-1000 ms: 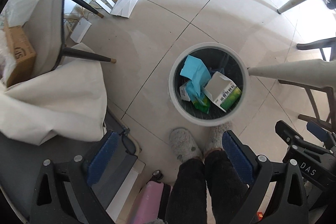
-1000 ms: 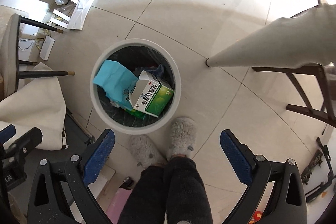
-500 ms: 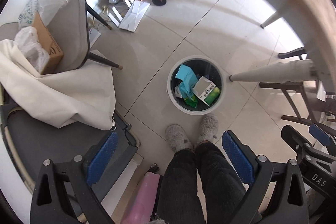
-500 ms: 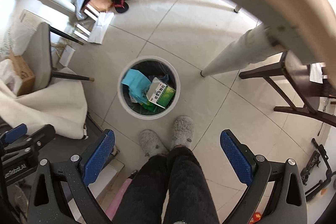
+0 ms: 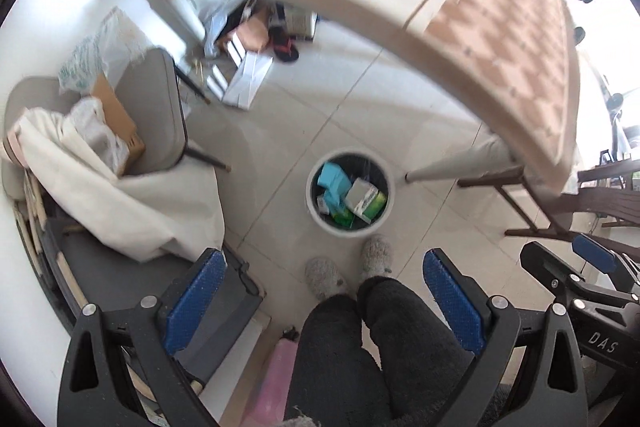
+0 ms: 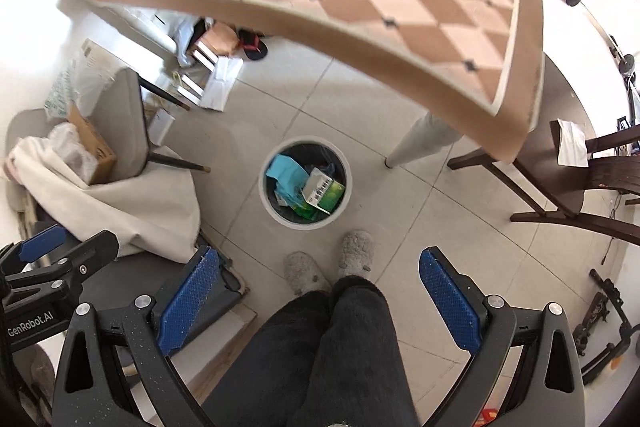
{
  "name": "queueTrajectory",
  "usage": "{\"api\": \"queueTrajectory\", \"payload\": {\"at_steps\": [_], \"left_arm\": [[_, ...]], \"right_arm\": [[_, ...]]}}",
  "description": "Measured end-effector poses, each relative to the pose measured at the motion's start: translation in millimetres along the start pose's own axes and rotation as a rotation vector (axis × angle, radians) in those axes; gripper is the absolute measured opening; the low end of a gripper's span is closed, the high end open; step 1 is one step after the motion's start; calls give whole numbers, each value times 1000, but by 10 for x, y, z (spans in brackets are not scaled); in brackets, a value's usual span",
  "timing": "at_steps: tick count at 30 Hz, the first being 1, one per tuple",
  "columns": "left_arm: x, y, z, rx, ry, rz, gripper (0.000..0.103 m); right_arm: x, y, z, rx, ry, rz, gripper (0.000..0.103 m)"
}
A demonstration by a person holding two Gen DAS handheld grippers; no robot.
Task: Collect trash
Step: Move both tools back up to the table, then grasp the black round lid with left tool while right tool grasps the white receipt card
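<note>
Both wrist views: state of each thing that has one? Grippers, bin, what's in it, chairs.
left gripper: open, holding nothing
right gripper: open, holding nothing
trash bin: upright on the floor, no lid, partly filled
green-and-white carton: inside the bin, lying tilted on top
blue paper: inside the bin, crumpled
grey chair: tipped over, legs sideways
cardboard box: resting on the grey chair, open

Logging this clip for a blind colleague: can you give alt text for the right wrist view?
The open, empty right tool looks down at a white trash bin on the tile floor, holding a green-and-white carton and blue paper. The person's grey slippers stand beside it, under a checkered table.
</note>
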State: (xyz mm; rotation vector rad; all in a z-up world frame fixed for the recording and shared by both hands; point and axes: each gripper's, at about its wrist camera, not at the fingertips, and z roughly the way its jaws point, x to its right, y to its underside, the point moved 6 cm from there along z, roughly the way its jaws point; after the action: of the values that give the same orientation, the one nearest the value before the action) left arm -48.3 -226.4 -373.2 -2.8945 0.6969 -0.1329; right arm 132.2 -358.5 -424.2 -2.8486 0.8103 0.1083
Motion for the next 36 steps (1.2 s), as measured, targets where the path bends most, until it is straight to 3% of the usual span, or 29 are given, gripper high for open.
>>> {"api": "queueTrajectory", "payload": {"at_steps": [4, 9, 14, 20, 26, 32, 36], "left_arm": [[13, -368, -305, 85, -1, 22, 102], [-24, -1059, -609, 207, -53, 57, 103], [-105, -1844, -582, 216, -115, 55, 103], [-115, -2758, -220, 127, -99, -69, 103], [-37, -3543, 520, -49, 37, -298, 103], [-5, -4056, 1168, -164, 132, -482, 102], [5, -4229, 1444, -203, 132, -521, 102]], "right_arm": [[-11, -238, -376, 45, -51, 39, 102], [8, -775, -682, 76, -100, 83, 102], [105, -1490, -708, 75, -100, 109, 102], [451, -2668, -324, 42, -82, 157, 102], [879, -3967, 227, 12, -16, 208, 102], [1155, -4998, 821, -39, 10, 252, 102], [1194, -5451, 1113, -59, 23, 265, 102]]}}
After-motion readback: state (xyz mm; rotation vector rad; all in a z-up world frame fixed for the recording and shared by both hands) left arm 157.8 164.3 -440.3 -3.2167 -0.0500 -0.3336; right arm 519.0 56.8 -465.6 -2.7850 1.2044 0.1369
